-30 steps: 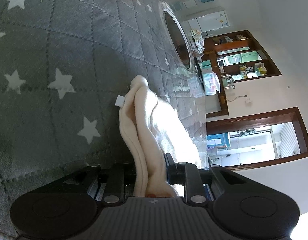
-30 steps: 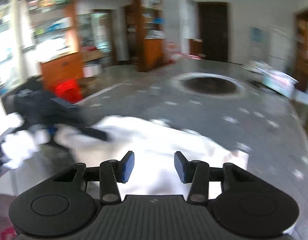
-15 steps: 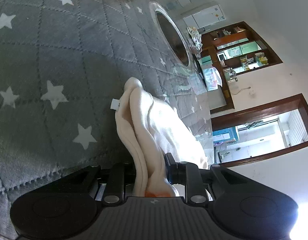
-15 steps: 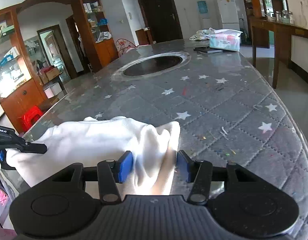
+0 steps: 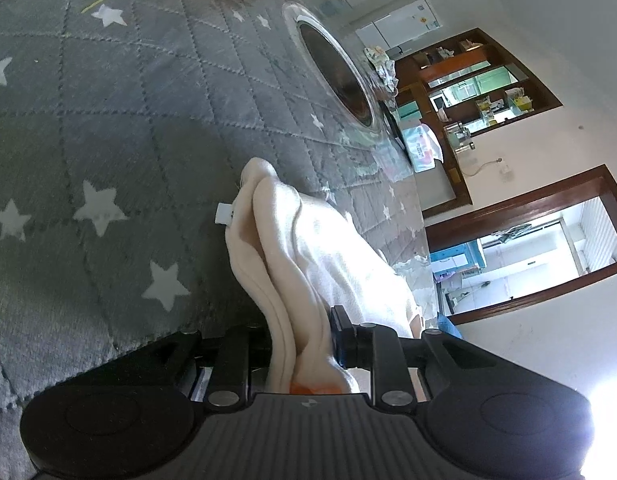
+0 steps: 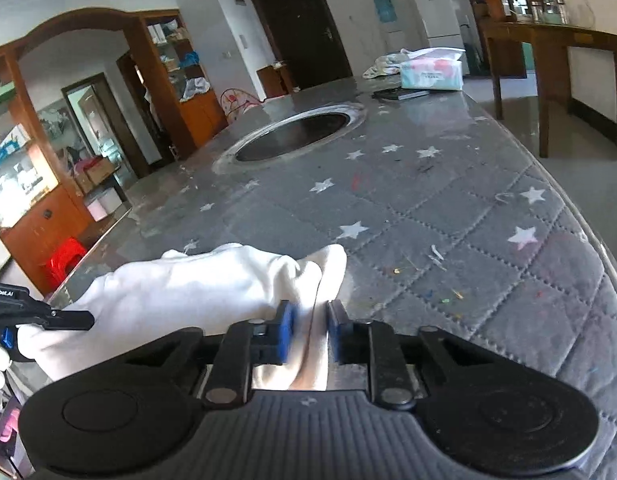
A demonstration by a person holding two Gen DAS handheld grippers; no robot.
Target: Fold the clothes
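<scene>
Both grippers pinch the same soft cream-white cotton garment point(image 6: 196, 288): left gripper point(image 5: 302, 336) and right gripper point(image 6: 310, 332) each closed on bunched folds, grey star-quilted cover point(image 6: 448, 232) stretching ahead.

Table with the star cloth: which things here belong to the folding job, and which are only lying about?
Belong to the job:
- cream garment
- left gripper, shut on it
- right gripper, closing on it

Lying about:
- tissue pack
- crumpled cloth
- dark flat object
- round inset in the table
</scene>
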